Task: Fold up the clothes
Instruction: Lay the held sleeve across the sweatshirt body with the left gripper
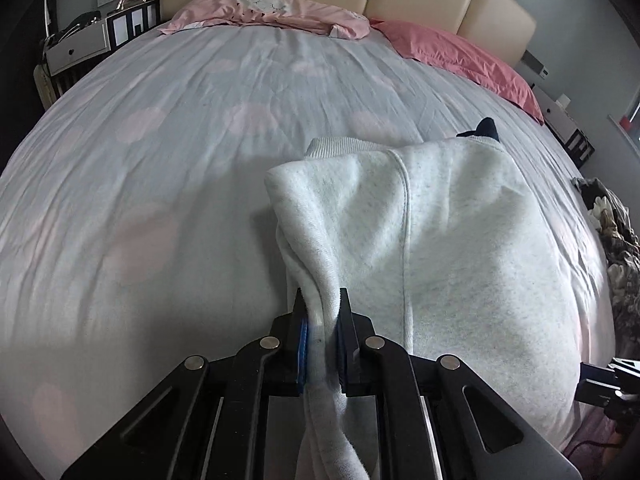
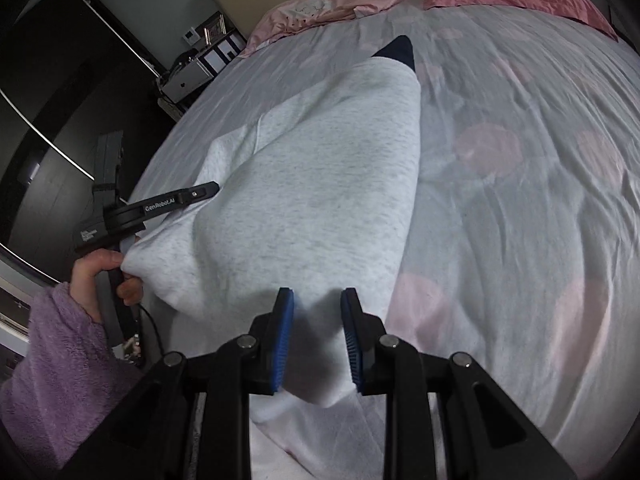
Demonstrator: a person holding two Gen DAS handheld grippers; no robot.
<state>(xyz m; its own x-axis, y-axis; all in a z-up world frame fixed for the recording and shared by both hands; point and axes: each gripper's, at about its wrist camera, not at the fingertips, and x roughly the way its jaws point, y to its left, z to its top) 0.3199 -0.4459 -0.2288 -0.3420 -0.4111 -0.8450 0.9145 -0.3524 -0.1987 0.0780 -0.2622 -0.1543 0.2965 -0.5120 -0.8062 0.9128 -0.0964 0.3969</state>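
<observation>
The grey sweatshirt [image 1: 460,240] lay on the bed [image 1: 160,160], near the edge closest to me, with its ribbed hem up toward the pillows [image 1: 280,12]. A bit of dark cloth [image 2: 396,50] poked out at its far end. My left gripper [image 1: 322,304] had its jaws pinched almost fully closed on a bunched edge of the sweatshirt, and the cloth ran right down between them. My right gripper [image 2: 316,308] had its jaws partly apart, with a thick fold of the same sweatshirt sitting between the blue pads [image 2: 282,336]. It looked like the pads pressed on the fold, so I judged it was held. In the right view I could see the hand [image 2: 96,280] in a fuzzy purple sleeve [image 2: 60,360] gripping the left tool. I think I was in the middle of a fold, with both near corners lifted. Next I should carry both corners together over the sweatshirt toward the far hem and keep them level, so the fold lands flat.
</observation>
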